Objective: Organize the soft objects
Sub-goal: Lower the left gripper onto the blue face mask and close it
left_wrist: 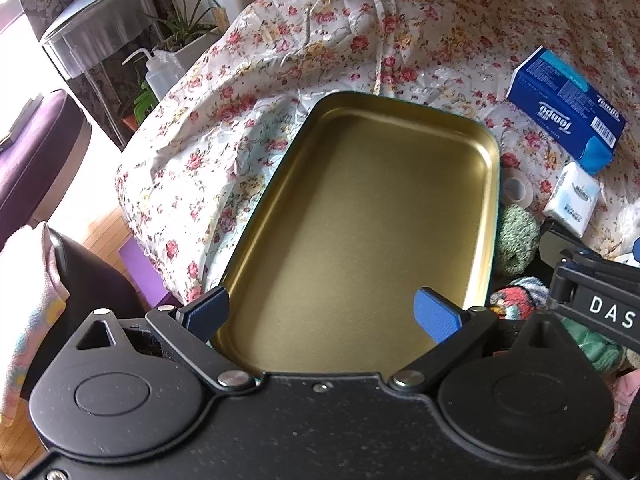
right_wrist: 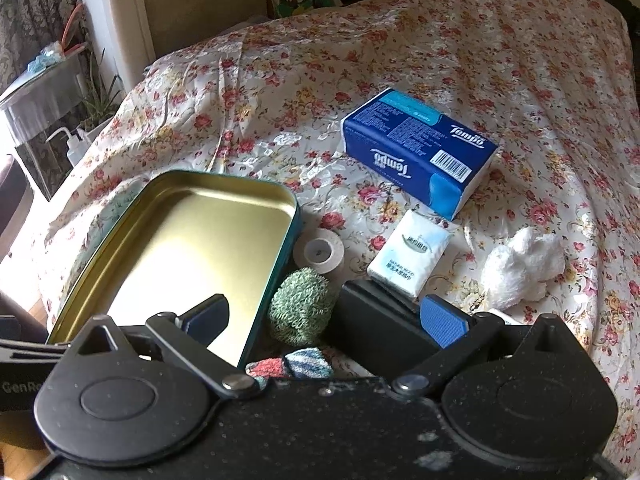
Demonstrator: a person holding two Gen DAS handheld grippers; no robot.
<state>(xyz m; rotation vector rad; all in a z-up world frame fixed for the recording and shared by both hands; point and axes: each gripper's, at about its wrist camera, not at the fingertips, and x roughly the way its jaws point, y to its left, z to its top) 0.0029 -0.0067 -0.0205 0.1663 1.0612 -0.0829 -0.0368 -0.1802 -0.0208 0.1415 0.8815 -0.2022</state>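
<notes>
Now left gripper (left_wrist: 324, 314) spread wide over empty tin (left_wrist: 492, 152).

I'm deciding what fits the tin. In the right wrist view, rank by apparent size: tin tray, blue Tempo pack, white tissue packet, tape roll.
1. tin tray, though nearest the camera
2. blue Tempo pack
3. white tissue packet
4. tape roll

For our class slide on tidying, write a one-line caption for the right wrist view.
Open right gripper hovers over a green knitted scrubber beside an empty tin tray on a floral bedspread.
</notes>
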